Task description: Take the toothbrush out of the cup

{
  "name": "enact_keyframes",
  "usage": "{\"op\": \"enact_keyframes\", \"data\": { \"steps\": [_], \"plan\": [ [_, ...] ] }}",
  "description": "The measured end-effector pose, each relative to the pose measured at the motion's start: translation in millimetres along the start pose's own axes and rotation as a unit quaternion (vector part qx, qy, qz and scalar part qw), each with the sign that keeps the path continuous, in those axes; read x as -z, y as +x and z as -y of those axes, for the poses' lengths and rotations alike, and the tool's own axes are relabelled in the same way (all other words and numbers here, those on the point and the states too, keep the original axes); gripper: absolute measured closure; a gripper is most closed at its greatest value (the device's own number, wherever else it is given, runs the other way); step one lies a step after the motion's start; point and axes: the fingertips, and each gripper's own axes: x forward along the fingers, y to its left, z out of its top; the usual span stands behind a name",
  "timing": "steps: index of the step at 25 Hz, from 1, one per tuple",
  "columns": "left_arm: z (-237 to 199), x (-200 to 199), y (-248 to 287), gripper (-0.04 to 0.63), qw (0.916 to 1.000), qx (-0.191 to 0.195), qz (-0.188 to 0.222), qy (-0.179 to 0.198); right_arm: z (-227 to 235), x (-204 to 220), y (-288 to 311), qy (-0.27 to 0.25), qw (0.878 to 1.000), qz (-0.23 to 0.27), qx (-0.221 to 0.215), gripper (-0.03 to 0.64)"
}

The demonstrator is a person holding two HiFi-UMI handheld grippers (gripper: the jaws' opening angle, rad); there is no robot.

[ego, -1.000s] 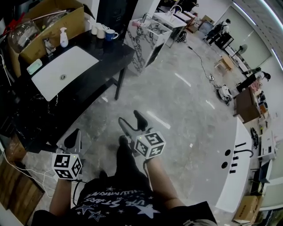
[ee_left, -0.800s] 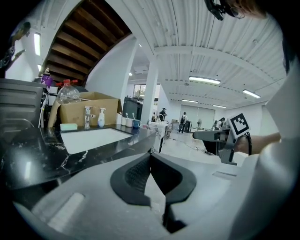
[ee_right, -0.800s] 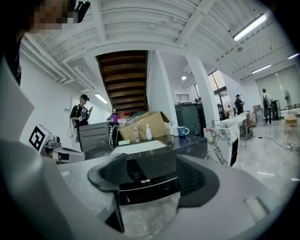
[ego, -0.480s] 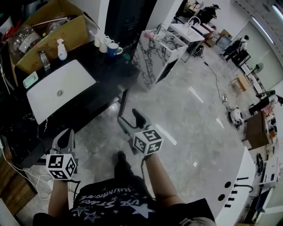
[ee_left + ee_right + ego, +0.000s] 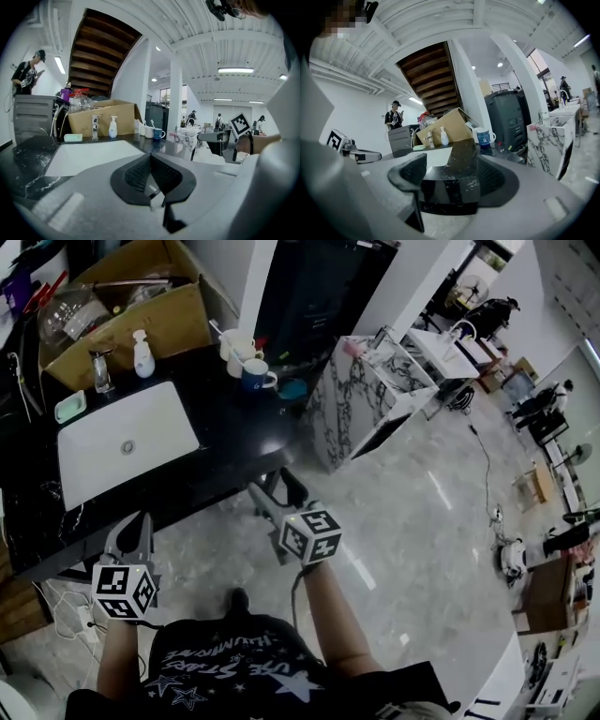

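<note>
A black counter (image 5: 234,442) fills the head view from 9 to 12 o'clock, with a white sink (image 5: 122,437) set into it and a cardboard box (image 5: 150,320) behind at 11 o'clock. A marble cabinet (image 5: 361,404) stands off the counter's end, toward 1 o'clock.

The person's right forearm (image 5: 328,634) reaches up from 6 o'clock, holding the right gripper (image 5: 275,488) just below centre, aimed at the counter's front edge. Its tongs stand apart with nothing held; only the counter edge shows between them. The left arm is stretched forward at 7 o'clock, and the left gripper (image 5: 136,532) points toward 12 o'clock just short of the counter. Its tongs are pressed together and empty.

A white cup (image 5: 236,345) sits at the counter's far end at 12 o'clock, beside a blue mug (image 5: 255,378). The toothbrush (image 5: 151,123) stands in the white cup, well apart from both grippers.
</note>
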Motion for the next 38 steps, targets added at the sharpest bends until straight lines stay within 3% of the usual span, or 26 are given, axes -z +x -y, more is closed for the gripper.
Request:
{"op": "enact_keyframes", "data": {
  "steps": [6, 12, 19, 25, 38],
  "plan": [
    [9.3, -10.7, 22.7, 0.586, 0.9993, -0.036, 0.002, -0.01, 26.9, -9.1, 28.0, -0.005, 0.999, -0.012, -0.035, 0.295],
    [6.1, -17.0, 36.0, 0.586, 0.9987, -0.051, -0.004, -0.011, 34.8, -28.0, 53.5, -0.024, 0.999, 0.011, -0.042, 0.295],
    [-13.0, -25.1, 67.7, 0.586, 0.9985, -0.051, -0.002, -0.02, 59.0, -48.3, 91.9, -0.041, 0.999, 0.023, 0.001, 0.295],
    [-37.8, -36.2, 115.6, 0.586, 0.9988, -0.04, -0.008, -0.028, 76.6, -63.7, 135.9, -0.067, 0.998, 0.004, 0.014, 0.295],
    [-114.2, -59.3, 196.7, 0.586, 0.9988, -0.032, -0.003, -0.035, 108.5, -92.3, 254.7, -0.147, 0.985, -0.03, 0.082, 0.321]
  ]
}}
